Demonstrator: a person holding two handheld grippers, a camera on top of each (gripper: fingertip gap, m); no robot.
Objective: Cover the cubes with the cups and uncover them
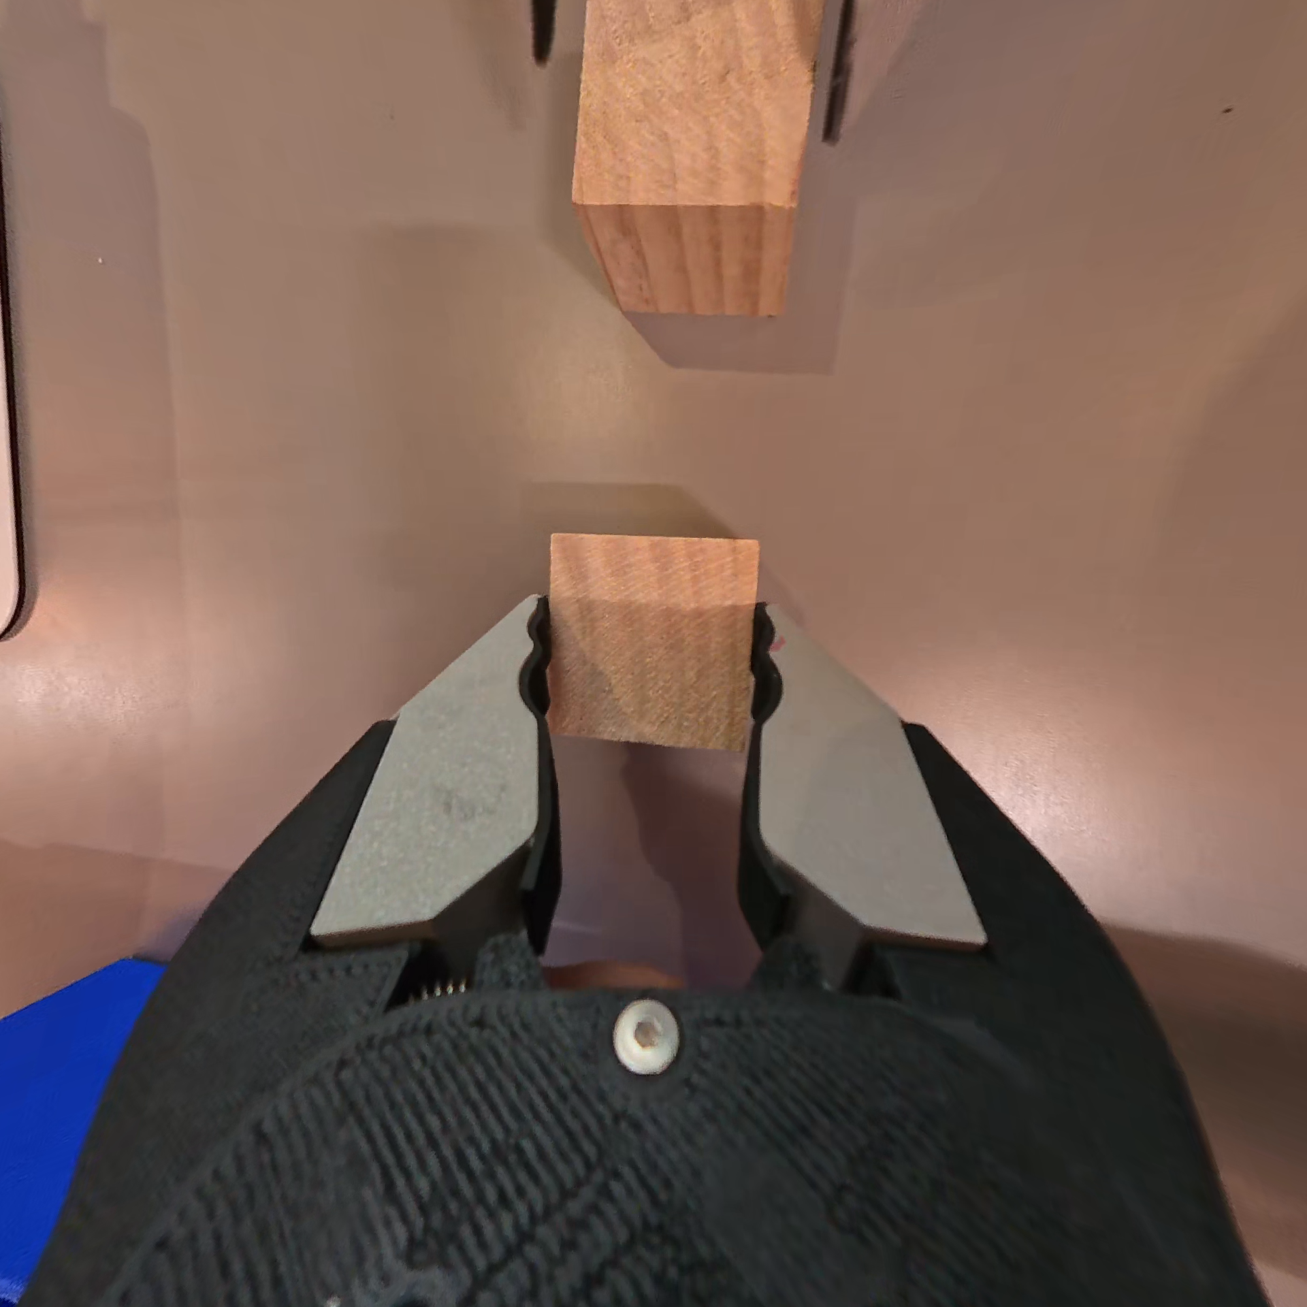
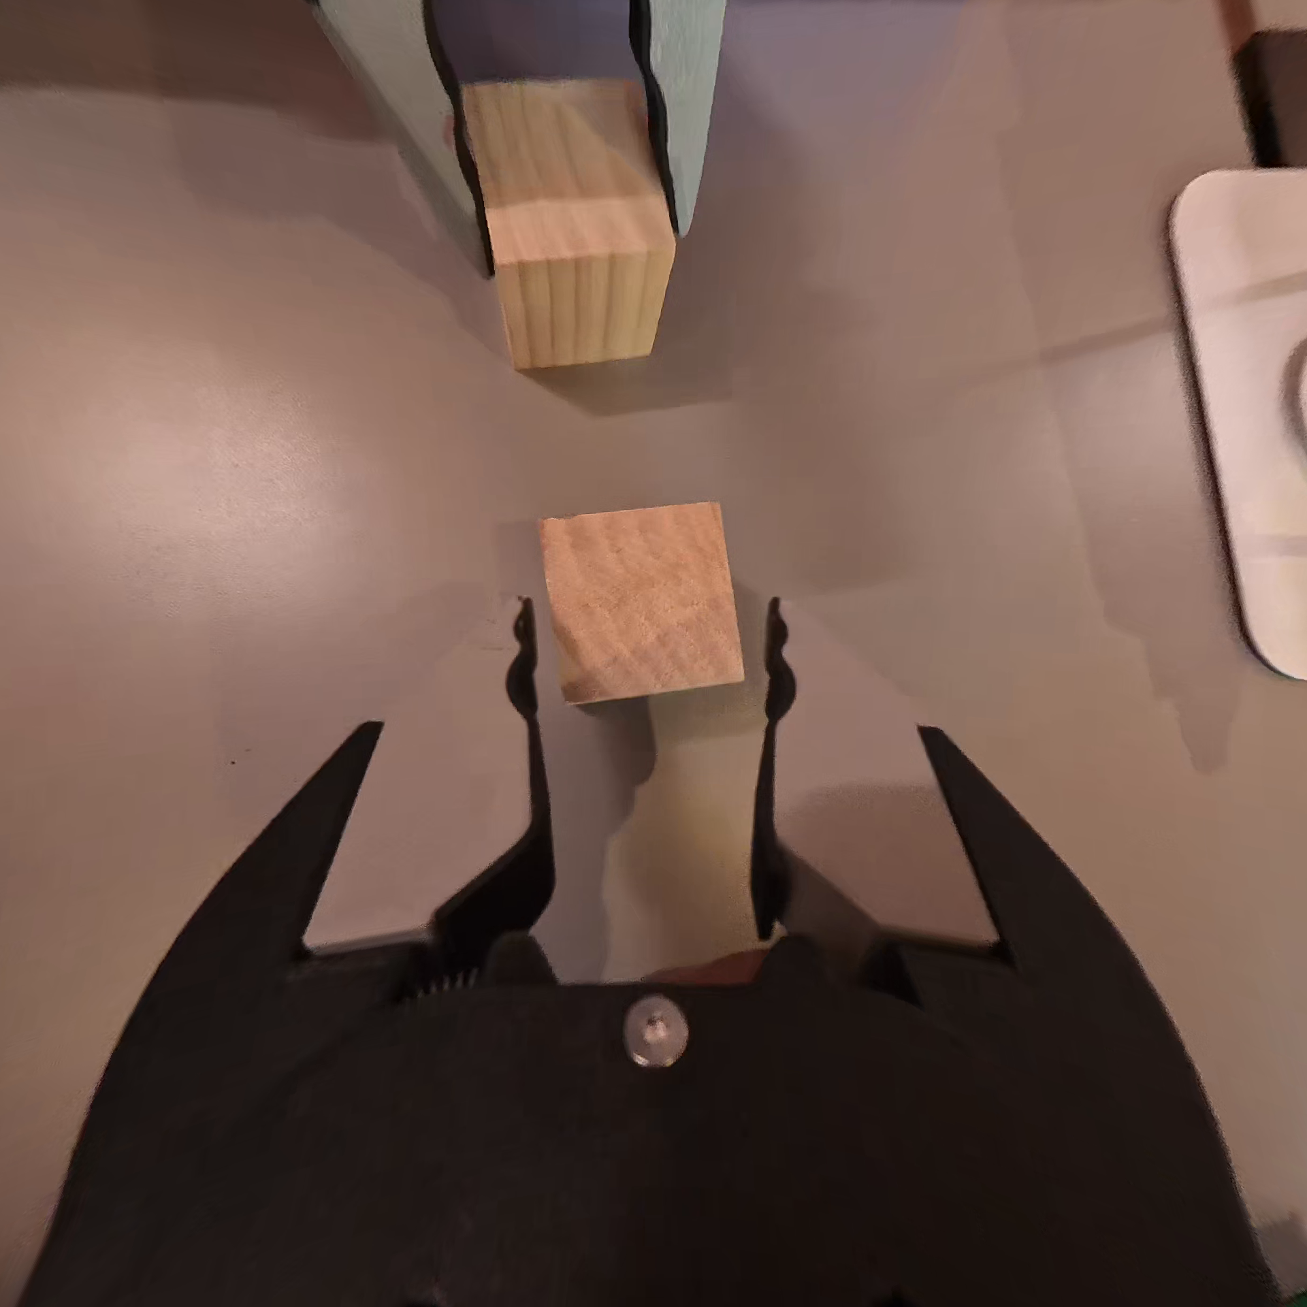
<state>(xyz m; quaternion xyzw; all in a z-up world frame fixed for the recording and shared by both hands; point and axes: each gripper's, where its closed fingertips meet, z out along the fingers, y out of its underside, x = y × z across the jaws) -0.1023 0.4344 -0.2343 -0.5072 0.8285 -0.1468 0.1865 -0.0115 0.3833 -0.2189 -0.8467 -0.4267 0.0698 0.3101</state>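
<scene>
Two wooden cubes lie on the grey-brown table [image 1: 283,424], one in front of each gripper. My left gripper [image 1: 651,665] is shut on the near cube [image 1: 654,658], with both black pads pressed against its sides. The right wrist view shows the same grasp from the far side, on that cube [image 2: 576,233]. My right gripper [image 2: 649,658] is open around the other cube [image 2: 640,601], with a gap showing between each pad and the wood. In the left wrist view this cube [image 1: 689,163] stands between the right gripper's black fingers [image 1: 838,92], which do not touch it. No cup is in view.
A white flat rounded object [image 2: 1245,424] lies at the right edge of the right wrist view, with a dark block [image 2: 1273,99] behind it. A blue object [image 1: 64,1096] sits at the bottom left of the left wrist view.
</scene>
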